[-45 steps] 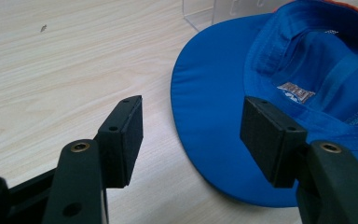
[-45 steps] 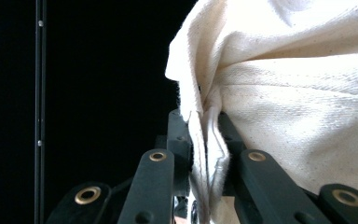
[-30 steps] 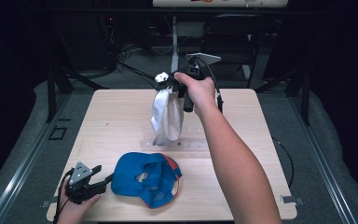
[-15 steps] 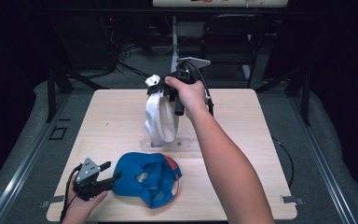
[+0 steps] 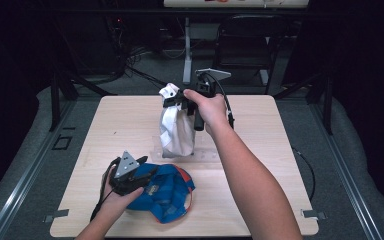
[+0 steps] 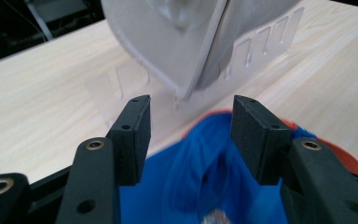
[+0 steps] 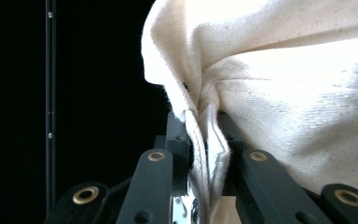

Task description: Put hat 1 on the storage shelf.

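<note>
A white cloth cap (image 5: 176, 127) hangs from my right gripper (image 5: 172, 100), which is shut on a fold of its fabric (image 7: 284, 93) at the top. The cap's lower end reaches down to a clear plastic rack (image 5: 205, 156) on the table. A blue cap with an orange brim (image 5: 167, 192) lies at the front left. My left gripper (image 5: 147, 172) is open, its jaws spread just above the blue cap (image 6: 200, 168). In the left gripper view the white cap (image 6: 177, 42) and the slotted clear rack (image 6: 261, 51) stand close ahead of the gripper (image 6: 191, 123).
The light wooden table (image 5: 105, 125) is bare on its left and right sides. Dark floor, cables and a chair frame (image 5: 245, 45) lie beyond the far edge. The person's right forearm (image 5: 250, 180) crosses the table from the front.
My left gripper has moved right and forward from the table's front-left corner onto the blue cap. My right gripper has shifted slightly left with the white cap.
</note>
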Demonstrator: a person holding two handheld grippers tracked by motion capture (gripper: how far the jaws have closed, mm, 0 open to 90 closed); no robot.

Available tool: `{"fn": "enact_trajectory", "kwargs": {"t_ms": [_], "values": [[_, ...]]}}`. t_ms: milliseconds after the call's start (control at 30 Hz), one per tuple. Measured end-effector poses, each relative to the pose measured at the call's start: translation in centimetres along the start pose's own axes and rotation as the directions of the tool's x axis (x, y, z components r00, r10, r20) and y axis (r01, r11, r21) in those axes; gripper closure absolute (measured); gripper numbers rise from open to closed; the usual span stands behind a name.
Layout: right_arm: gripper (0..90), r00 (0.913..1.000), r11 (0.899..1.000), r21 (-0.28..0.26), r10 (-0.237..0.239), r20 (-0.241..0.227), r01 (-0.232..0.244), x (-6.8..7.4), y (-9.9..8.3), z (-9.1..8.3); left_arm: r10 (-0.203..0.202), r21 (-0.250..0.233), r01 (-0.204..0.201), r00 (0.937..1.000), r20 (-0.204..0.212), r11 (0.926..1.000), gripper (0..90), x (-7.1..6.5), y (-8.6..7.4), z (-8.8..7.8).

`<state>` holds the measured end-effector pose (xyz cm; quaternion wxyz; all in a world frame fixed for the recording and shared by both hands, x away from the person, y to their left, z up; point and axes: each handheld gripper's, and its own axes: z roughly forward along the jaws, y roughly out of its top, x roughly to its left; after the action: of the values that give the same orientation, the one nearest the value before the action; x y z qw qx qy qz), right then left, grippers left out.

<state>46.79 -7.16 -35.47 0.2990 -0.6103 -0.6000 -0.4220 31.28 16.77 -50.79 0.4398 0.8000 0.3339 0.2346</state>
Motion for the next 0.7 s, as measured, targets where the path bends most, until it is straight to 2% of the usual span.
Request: {"fn": "enact_trajectory", "kwargs": {"t_ms": [200,300,433,567,600,667,700], "values": [[79.7,1.0,1.0,-0.001,0.003,-0.007,-0.003,-0.4,-0.2,-0.1,0.006,0.01,-0.006,1.0,-0.003,0.9999,46.7,-0.7,1.2,1.9],[79.7,1.0,1.0,-0.002,-0.005,-0.003,0.005,-0.5,-0.3,-0.4,0.011,0.004,-0.011,0.9996,-0.024,0.9999,48.2,-1.0,1.9,3.0],[79.7,1.0,1.0,-0.004,-0.004,-0.003,0.004,-0.5,-0.4,-0.6,-0.008,0.004,0.008,0.9992,-0.039,1.0,55.4,-1.0,2.2,3.6],[79.7,1.0,1.0,-0.007,-0.003,-0.004,0.003,-0.5,-0.5,-0.5,0.007,0.018,-0.006,0.9986,-0.052,0.9998,64.7,-1.0,2.2,3.8],[79.7,0.9999,1.0,0.001,-0.011,-0.004,0.011,-0.5,-0.5,-0.5,0.016,0.028,-0.014,0.9975,-0.069,0.9995,66.2,-1.0,2.2,4.0],[79.7,1.0,1.0,-0.002,-0.006,-0.006,0.006,-0.5,-0.5,-0.5,0.014,0.03,-0.012,0.9973,-0.072,0.9995,67.8,-1.0,2.2,3.9],[79.5,1.0,1.0,0.0,-0.005,-0.008,0.005,-0.6,-0.6,-0.5,0.012,0.034,-0.009,0.9975,-0.069,0.9994,72.8,-0.9,2.1,3.9]]}}
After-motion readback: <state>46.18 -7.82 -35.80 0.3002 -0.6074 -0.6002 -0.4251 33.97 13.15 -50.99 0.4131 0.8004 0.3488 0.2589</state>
